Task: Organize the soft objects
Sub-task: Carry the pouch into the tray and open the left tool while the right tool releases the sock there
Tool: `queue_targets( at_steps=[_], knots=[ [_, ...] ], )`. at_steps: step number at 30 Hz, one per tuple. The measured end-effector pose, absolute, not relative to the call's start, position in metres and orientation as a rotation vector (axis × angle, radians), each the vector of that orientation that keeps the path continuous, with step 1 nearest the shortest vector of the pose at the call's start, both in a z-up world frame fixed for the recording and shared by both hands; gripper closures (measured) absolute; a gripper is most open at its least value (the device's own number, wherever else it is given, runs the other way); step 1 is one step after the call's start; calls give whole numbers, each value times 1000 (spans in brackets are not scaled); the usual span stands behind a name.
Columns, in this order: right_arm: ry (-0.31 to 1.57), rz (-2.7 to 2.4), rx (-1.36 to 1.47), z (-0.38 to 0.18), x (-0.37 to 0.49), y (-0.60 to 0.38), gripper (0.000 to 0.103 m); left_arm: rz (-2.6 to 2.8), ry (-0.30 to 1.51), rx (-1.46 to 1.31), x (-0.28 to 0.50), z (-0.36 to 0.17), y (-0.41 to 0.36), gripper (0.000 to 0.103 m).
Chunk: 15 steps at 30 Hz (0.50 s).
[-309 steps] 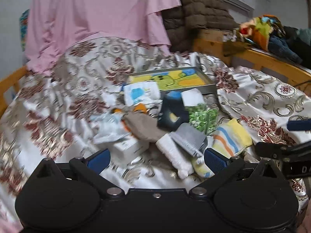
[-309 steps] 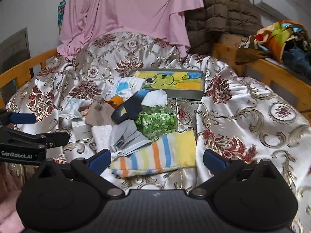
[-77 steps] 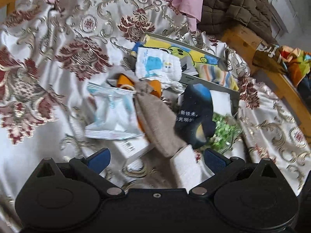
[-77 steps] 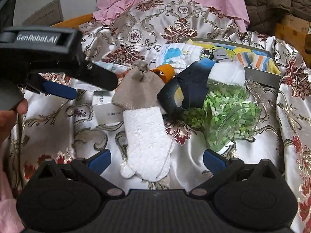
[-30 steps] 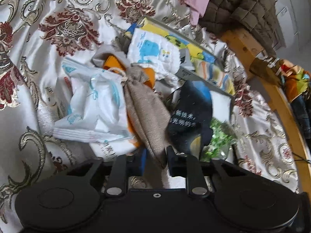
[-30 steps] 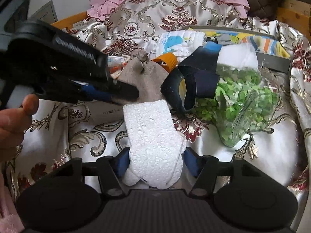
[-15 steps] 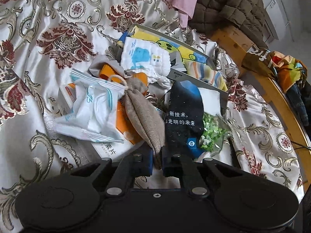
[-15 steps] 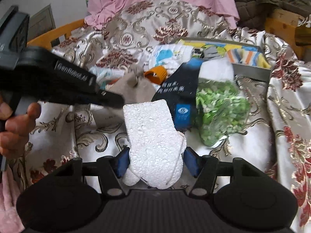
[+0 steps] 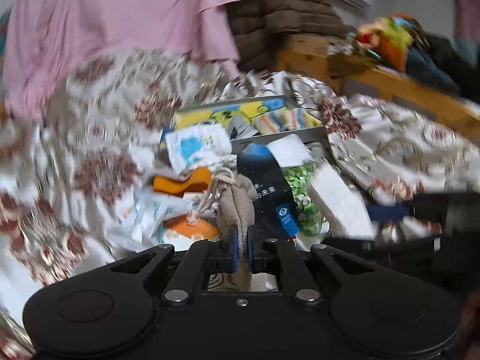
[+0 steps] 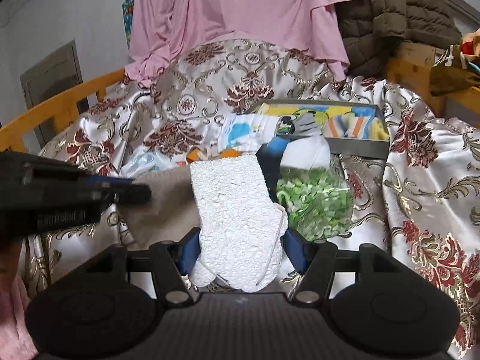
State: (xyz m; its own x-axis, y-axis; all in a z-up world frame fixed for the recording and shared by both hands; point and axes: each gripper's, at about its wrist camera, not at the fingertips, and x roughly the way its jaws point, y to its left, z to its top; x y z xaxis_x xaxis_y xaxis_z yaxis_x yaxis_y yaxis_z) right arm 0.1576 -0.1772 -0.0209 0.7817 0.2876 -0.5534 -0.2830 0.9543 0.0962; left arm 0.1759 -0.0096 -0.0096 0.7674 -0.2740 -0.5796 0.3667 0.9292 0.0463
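The left gripper (image 9: 242,250) pinches the floppy brown drawstring pouch (image 9: 237,201) tight, and the right gripper (image 10: 240,250) squeezes the squishy white sock (image 10: 237,210) between its fingers.

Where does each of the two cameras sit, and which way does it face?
Left wrist: on the left gripper, facing along its fingers at the cluttered bed; the black frame shows, shut on a beige drawstring cloth pouch.
Right wrist: on the right gripper, facing the same bed; its frame grips a white bumpy sock, and the left gripper enters at left.
Shared: the grey cartoon-printed box and the clear bag of green bits.
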Motion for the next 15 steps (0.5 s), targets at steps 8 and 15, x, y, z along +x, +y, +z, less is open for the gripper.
queue_targets(
  at_steps=[8,15],
  knots=[
    [578,313,20,-16,153,-181,39,-337,698,250,183,-24,-23,96],
    [586,309,22,-18,155,-180,39,-361,796,228,198,-43,-24,83]
  ],
)
